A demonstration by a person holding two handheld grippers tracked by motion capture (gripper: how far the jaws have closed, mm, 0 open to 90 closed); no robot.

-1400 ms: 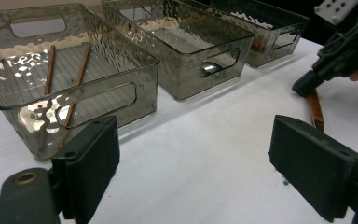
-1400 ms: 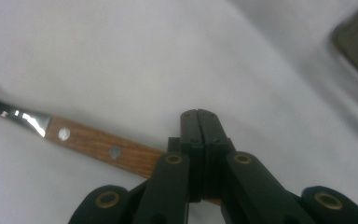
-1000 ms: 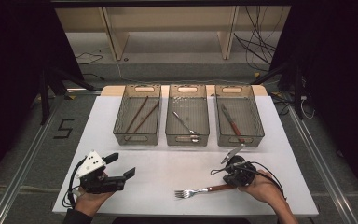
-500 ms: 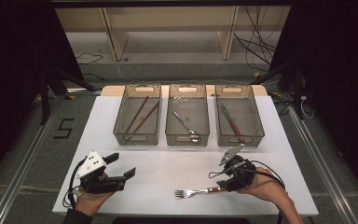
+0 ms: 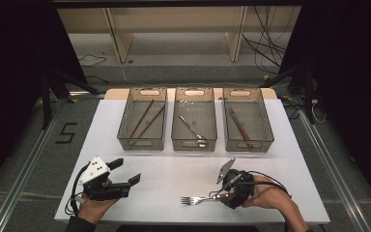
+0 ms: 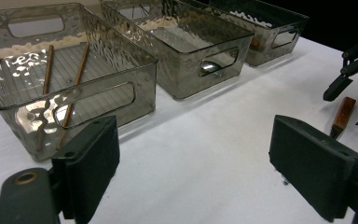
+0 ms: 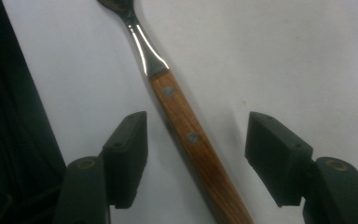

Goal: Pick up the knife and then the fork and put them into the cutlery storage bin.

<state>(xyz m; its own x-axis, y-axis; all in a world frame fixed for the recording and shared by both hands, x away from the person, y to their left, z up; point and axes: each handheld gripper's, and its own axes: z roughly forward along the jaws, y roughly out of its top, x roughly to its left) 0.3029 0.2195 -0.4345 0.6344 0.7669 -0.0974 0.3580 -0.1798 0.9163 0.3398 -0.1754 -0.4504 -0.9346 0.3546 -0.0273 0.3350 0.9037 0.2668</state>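
A fork [image 5: 199,199] with a wooden handle [image 7: 196,144] lies on the white table [image 5: 174,174] near its front edge, tines pointing left. My right gripper [image 5: 224,195] is open and straddles the handle, one jaw on each side with a gap to both; the right gripper view shows the rivets and steel neck between the jaws. My left gripper [image 5: 130,182] rests open at the front left, held in a hand, nothing between its jaws. From the left gripper view the handle's end [image 6: 344,112] and the other gripper's jaw tips show at the far right.
Three clear bins stand in a row at the back: the left bin [image 5: 143,126] holds chopsticks [image 6: 77,77], the middle bin [image 5: 194,126] a spoon, the right bin [image 5: 247,126] a wood-handled knife. White table surface lies open between the bins and the grippers.
My right gripper has shifted a little left and down over the fork's handle. The fork and the left gripper have stayed where they were.
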